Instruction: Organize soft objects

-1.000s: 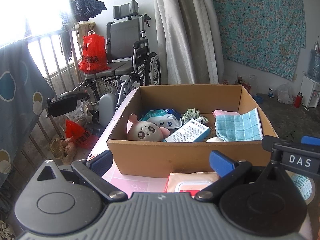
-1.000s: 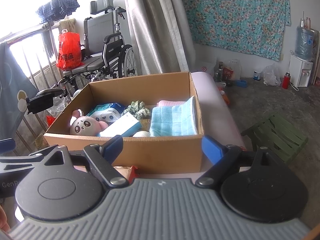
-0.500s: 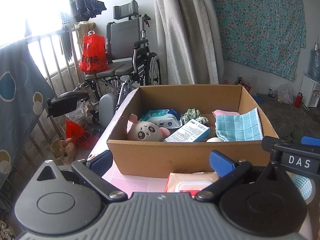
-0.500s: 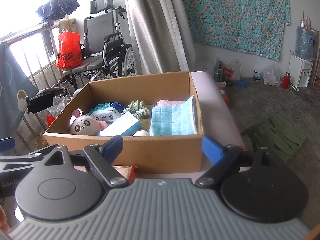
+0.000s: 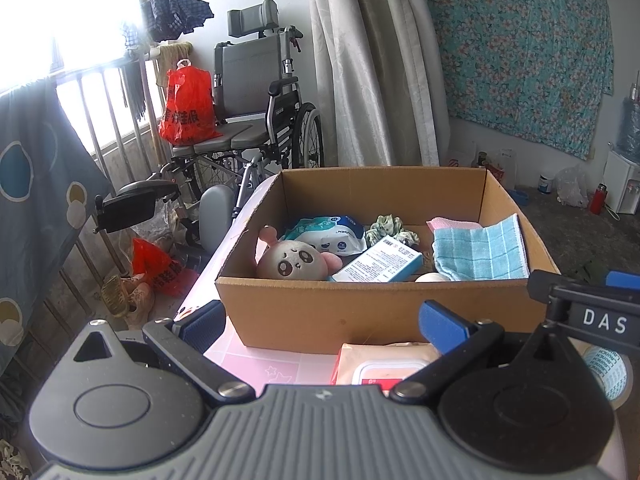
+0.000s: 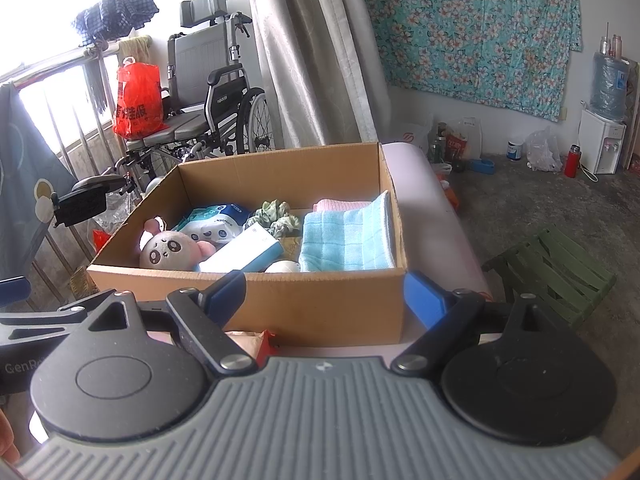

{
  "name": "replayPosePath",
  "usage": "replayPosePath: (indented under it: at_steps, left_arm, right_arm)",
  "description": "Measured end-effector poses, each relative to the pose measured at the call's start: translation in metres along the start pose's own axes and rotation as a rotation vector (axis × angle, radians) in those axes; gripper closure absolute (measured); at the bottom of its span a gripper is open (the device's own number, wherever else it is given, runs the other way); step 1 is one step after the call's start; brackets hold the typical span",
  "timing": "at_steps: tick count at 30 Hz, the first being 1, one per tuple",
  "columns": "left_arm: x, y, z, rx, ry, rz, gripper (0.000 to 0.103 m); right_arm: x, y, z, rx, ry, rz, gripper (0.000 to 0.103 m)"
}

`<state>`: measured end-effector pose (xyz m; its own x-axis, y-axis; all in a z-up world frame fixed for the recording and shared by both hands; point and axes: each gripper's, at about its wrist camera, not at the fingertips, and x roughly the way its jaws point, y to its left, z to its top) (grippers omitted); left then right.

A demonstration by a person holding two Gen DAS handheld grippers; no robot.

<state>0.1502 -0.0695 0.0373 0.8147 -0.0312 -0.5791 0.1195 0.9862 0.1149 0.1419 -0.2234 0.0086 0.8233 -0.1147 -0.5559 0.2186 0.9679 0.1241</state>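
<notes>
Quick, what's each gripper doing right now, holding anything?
Left gripper: open, fingers wide apart, holding nothing.
Right gripper: open, fingers wide apart, holding nothing.

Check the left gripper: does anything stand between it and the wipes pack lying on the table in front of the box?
Nothing visible does. The wipes pack lies on the pink table, just ahead of the open left gripper and slightly toward its right finger. The cardboard box stands behind the pack, not in the path.
</notes>
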Motion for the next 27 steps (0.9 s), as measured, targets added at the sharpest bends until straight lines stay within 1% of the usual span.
replayPosePath:
  at_steps: [27]
  left_arm:
    - [0.0024,0.0055,-0.0026,0.0,0.01,0.008,0.0]
  right_arm:
    - [0.0018,-0.0001,-0.0032,-0.006,0.003,0.0,0.016]
